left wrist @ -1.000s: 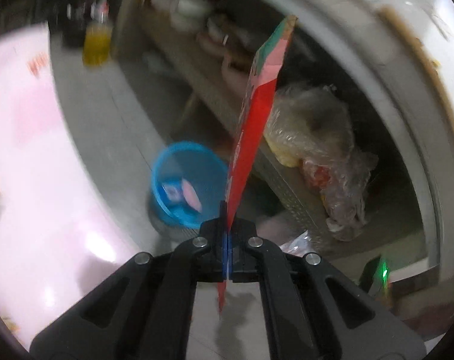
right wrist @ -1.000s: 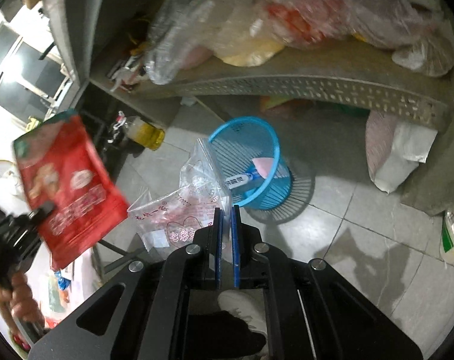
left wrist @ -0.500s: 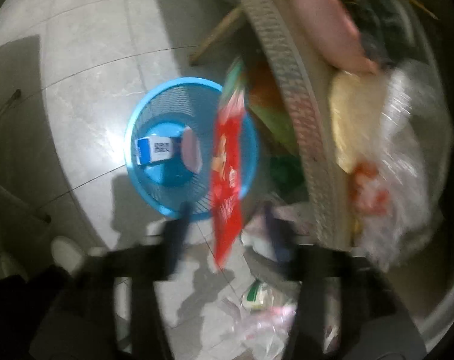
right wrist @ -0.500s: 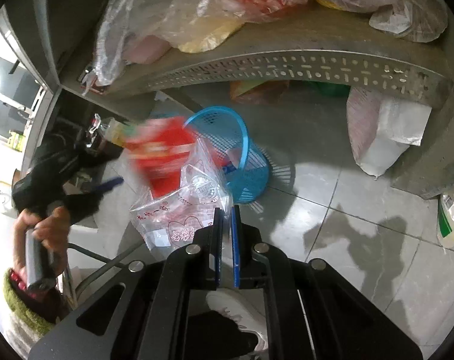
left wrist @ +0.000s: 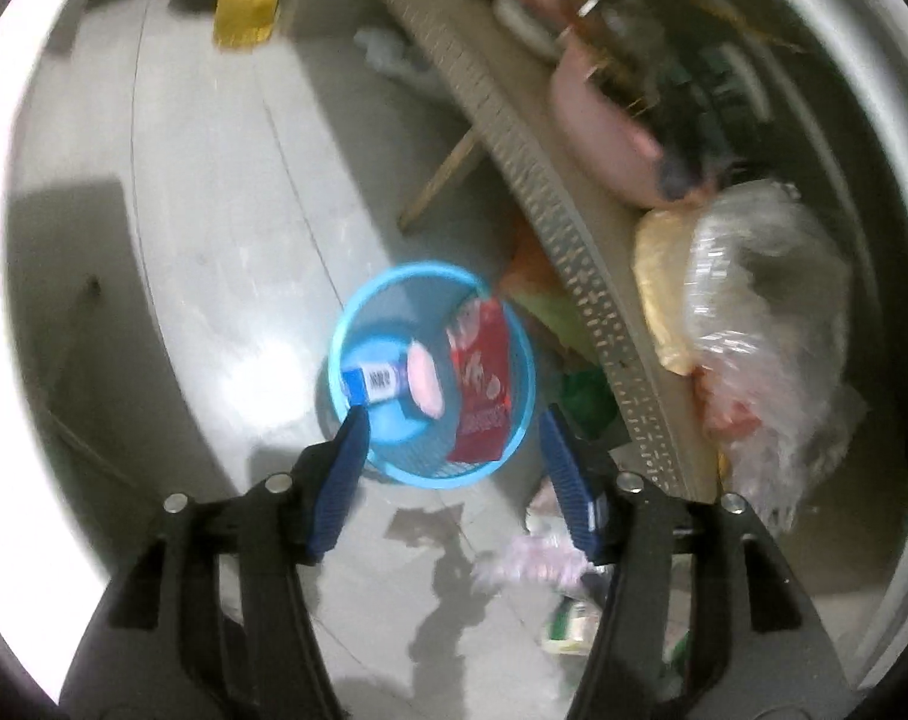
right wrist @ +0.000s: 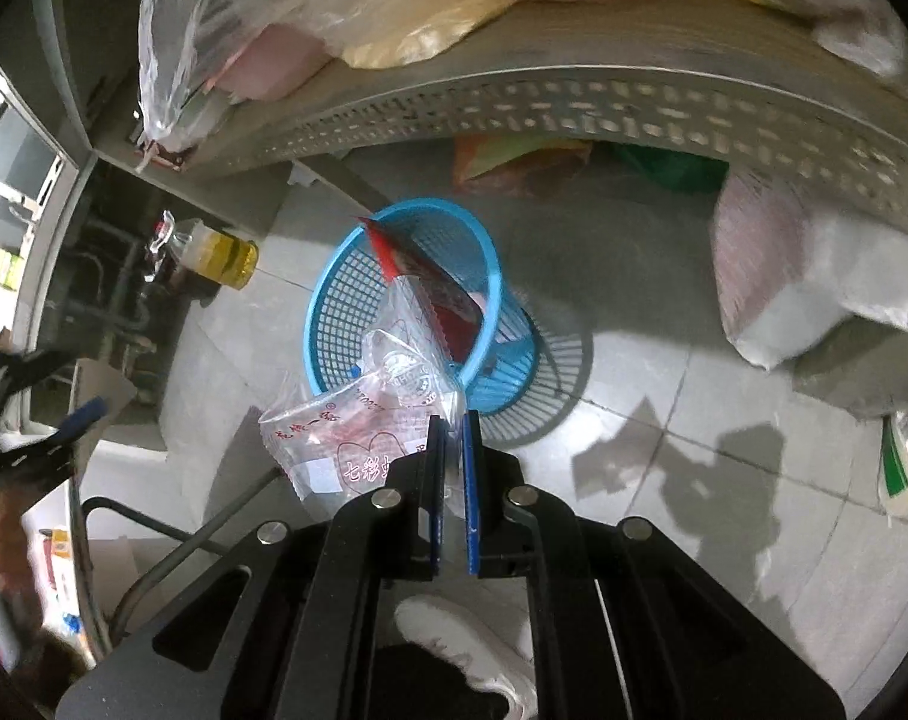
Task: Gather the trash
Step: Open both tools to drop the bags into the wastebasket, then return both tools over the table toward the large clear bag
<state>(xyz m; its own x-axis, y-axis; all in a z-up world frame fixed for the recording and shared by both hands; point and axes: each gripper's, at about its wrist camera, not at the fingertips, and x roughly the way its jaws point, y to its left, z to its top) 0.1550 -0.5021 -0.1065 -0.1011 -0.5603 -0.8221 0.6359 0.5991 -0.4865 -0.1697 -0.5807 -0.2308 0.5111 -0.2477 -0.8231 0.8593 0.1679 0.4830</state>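
**Red packet dropped in the basket; clear bag next**

The left claw [left wrist: 451,420] hangs over the basket [left wrist: 341,341] with its jaws opening and nothing between them. A second ago it was clamped on the red packet [left wrist: 481,384]; that packet now leans against the basket's inner wall, beside a blue-white box [left wrist: 373,381] and a pink piece [left wrist: 425,381] on the basket floor. One piece of trash looks collected.

The right claw [right wrist: 452,450] is clamped on a clear bag [right wrist: 358,420], held above the basket's near rim; by my reading that bag goes in next.

Just behind the basket a perforated shelf [right wrist: 574,114] overhangs, loaded with plastic bags [right wrist: 262,30], so a high approach has little room. Left of the basket stands an oil bottle [right wrist: 220,249]; to its right lies a white sack [right wrist: 814,288]. A white shoe [right wrist: 454,642] stands below the right claw.
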